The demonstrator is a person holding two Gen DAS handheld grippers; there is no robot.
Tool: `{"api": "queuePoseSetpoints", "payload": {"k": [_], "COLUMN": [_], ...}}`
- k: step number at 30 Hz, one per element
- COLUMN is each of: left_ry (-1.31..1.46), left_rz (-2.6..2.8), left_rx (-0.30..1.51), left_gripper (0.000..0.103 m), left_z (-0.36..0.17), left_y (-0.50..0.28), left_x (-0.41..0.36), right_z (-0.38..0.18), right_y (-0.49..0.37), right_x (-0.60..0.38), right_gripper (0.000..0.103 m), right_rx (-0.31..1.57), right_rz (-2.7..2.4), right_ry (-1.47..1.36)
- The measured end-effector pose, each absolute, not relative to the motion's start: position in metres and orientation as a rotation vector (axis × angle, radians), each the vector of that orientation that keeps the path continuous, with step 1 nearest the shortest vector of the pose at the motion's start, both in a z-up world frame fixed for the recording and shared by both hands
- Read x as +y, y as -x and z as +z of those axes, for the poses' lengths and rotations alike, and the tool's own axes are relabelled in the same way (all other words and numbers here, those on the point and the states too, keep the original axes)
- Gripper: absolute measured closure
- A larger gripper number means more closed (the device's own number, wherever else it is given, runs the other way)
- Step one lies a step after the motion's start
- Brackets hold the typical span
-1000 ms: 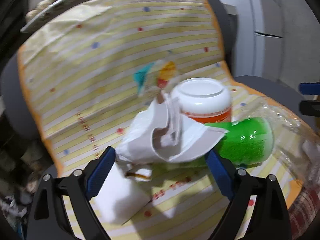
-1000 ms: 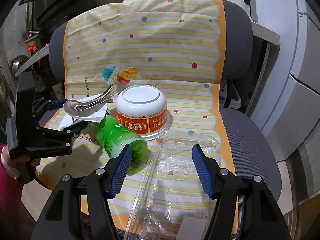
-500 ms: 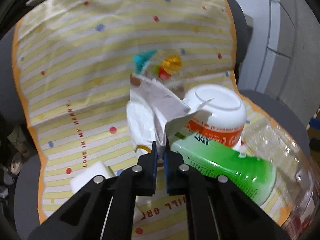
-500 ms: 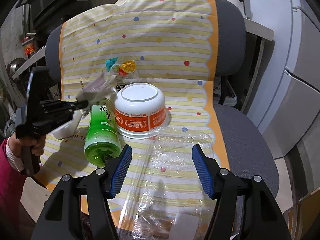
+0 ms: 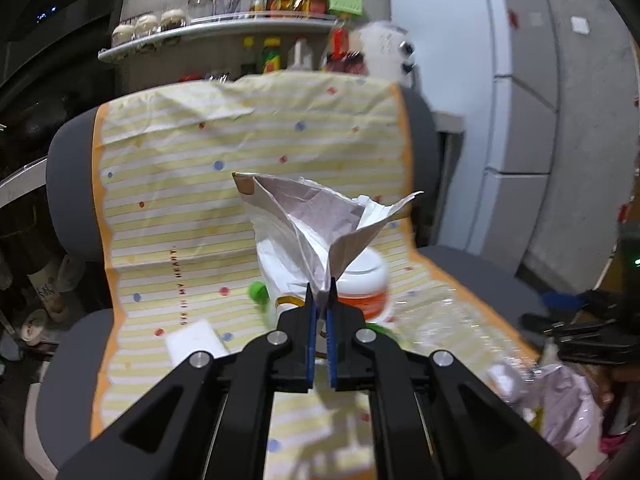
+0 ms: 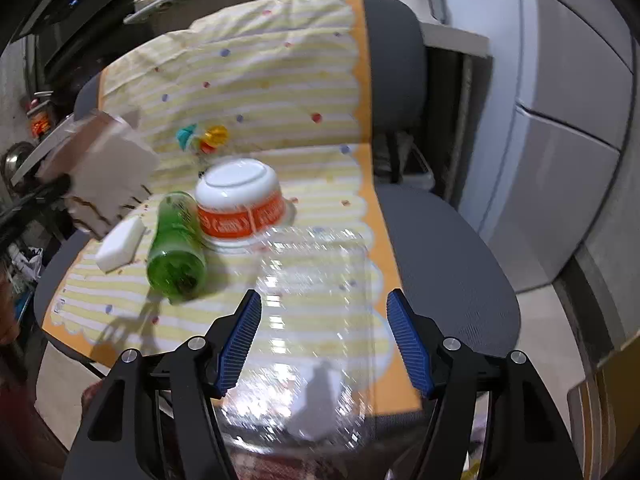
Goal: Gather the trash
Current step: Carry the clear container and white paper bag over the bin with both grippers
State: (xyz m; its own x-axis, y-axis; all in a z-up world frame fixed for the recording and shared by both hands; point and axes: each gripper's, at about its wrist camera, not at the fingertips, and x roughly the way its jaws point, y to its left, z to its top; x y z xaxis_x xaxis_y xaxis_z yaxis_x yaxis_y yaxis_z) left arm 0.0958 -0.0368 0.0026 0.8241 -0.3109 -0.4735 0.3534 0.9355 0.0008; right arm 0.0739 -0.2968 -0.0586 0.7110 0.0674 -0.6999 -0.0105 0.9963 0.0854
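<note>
1. Right now I am holding the crumpled paper wrapper (image 5: 316, 220) in the left gripper (image 5: 319, 312), its fingers pinched fully together on the wrapper's lower corner, the rest fanning out above the tips and hanging clear of the chair (image 5: 68, 184).
2. I am judging this to be the carry-away step: the pinch is on a thin edge only, so I am wanting to move slowly and level, with no sharp swing that could let the paper slide out.
3. The right gripper (image 6: 328, 336) is hovering with its fingers spread wide and holding nothing, directly above the clear plastic tray (image 6: 316, 280) on the striped cloth (image 6: 256, 80); that looks like the next pickup.
4. The right wrist view is showing me what the wrapper is hiding from the left one: the green bottle (image 6: 176, 240) lying on its side, touching the upturned white and orange bowl (image 6: 240, 200), with a white block (image 6: 120, 244) just beside the bottle and a small coloured sweet wrapper (image 6: 202, 138) behind the bowl.
5. The left wrist view alone is showing a crumpled plastic bag (image 5: 560, 404) low on my right, possibly the place for trash, though I cannot tell for sure.
</note>
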Motion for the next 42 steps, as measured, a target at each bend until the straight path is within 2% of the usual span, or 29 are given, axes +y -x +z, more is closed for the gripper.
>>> {"api": "queuePoseSetpoints", "payload": {"k": [4,5,9,19,22,23,33,42], "left_ry": [-0.073,-0.078,-0.067,-0.071,-0.069,-0.071,-0.057,-0.069], "left_rz": [-0.410,-0.421,-0.456,-0.445,-0.444,-0.445,-0.549,-0.837], "left_rx": [0.479,0.484,0.513,0.549,0.550,0.549,0.518,0.456], "left_gripper": [0.101,0.101,0.101,0.101,0.101,0.101,0.101,0.101], "left_z": [-0.001,-0.004,-0.015,-0.032,-0.030,-0.030,-0.019,-0.014], "left_y": [-0.070,-0.065,-0.057,-0.058,-0.059,-0.058,-0.043,-0.007], "left_x": [-0.057,-0.063,-0.077,-0.083,-0.082,-0.082,-0.107,-0.200], "right_z": [-0.078,-0.083,-0.106,-0.138,-0.137,-0.135,-0.065,-0.027], "right_y": [-0.067,-0.067,-0.079,-0.117,-0.117,-0.116,-0.049,0.057], "right_x": [-0.307,-0.309,-0.314,-0.319,-0.320,-0.321,-0.348,-0.422], "right_gripper": [0.041,0.050,0.067,0.070,0.092,0.094,0.097,0.096], "right_rx": [0.793,0.799,0.831,0.904,0.901,0.890,0.719,0.653], "right_rz": [0.035,0.041,0.046,0.023,0.023,0.023,-0.051,-0.285], "right_ry": [-0.083,-0.091,-0.102,-0.123,-0.143,-0.156,-0.139,-0.103]}}
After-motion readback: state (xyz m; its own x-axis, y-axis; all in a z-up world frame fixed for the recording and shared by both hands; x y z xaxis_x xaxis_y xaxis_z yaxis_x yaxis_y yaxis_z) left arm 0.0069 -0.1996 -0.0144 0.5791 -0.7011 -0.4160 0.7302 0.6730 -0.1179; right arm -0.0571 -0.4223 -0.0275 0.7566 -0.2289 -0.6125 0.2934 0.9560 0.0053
